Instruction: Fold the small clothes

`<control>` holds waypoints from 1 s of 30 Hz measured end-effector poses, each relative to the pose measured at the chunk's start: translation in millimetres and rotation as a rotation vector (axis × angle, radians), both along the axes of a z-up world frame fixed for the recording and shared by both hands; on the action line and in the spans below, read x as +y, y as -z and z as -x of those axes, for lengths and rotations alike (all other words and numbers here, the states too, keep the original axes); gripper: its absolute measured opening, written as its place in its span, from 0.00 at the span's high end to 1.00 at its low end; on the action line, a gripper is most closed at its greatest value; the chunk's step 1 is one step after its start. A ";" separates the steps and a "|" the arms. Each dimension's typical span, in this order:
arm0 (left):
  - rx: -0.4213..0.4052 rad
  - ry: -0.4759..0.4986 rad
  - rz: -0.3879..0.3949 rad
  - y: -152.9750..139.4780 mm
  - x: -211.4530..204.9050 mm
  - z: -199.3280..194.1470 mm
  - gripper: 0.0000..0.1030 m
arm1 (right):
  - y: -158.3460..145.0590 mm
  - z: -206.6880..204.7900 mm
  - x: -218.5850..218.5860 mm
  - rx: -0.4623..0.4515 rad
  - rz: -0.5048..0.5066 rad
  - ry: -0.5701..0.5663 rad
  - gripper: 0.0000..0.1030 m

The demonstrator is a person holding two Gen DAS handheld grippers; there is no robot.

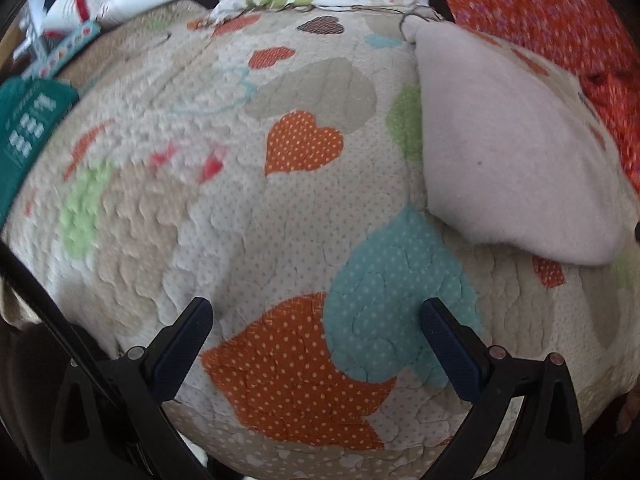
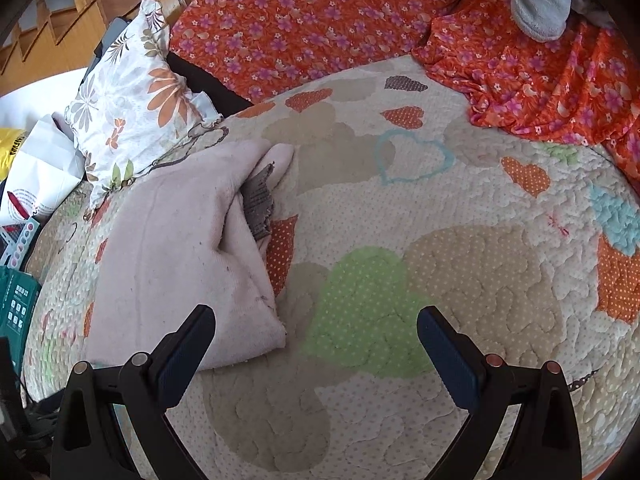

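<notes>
Heart-patterned quilt (image 2: 400, 208) carries a folded pale pink garment (image 2: 184, 256) near its left edge. My left tool (image 1: 316, 320) and right tool (image 2: 316, 328) hover released, jaws spread, gripping nothing.

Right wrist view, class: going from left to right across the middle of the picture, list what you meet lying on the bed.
White paper bag → floral pillow → folded pale pink garment → green heart patch on the quilt → orange flowered cloth.
</notes>
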State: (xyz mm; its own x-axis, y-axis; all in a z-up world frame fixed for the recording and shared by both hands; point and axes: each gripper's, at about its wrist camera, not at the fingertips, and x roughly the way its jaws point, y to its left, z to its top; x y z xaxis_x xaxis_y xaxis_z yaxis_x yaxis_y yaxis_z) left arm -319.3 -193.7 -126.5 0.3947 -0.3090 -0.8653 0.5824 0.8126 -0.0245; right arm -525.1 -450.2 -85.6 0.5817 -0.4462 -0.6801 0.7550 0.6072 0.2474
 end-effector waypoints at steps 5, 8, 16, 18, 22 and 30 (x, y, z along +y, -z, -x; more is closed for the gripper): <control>0.024 -0.010 0.029 2.8 2.1 -2.7 0.00 | 2.0 -2.3 0.5 0.001 -0.007 -0.005 0.00; 0.016 -0.013 0.042 4.1 2.9 -2.1 0.00 | 2.9 -1.5 -1.4 -0.006 -0.017 0.005 0.00; 0.004 0.001 0.060 5.2 5.7 -0.4 0.00 | -1.3 13.6 -8.1 -0.094 -0.069 0.051 0.02; 0.003 0.005 0.060 4.6 6.1 0.2 0.00 | -1.6 15.6 -9.6 -0.098 -0.067 0.061 0.03; 0.026 0.047 0.039 1.6 4.3 -0.9 0.00 | 2.0 12.1 -10.0 -0.057 -0.062 0.058 0.08; -0.004 0.059 0.107 -32.7 19.9 -1.4 0.13 | -30.8 -4.3 -0.4 -0.026 0.044 0.005 0.45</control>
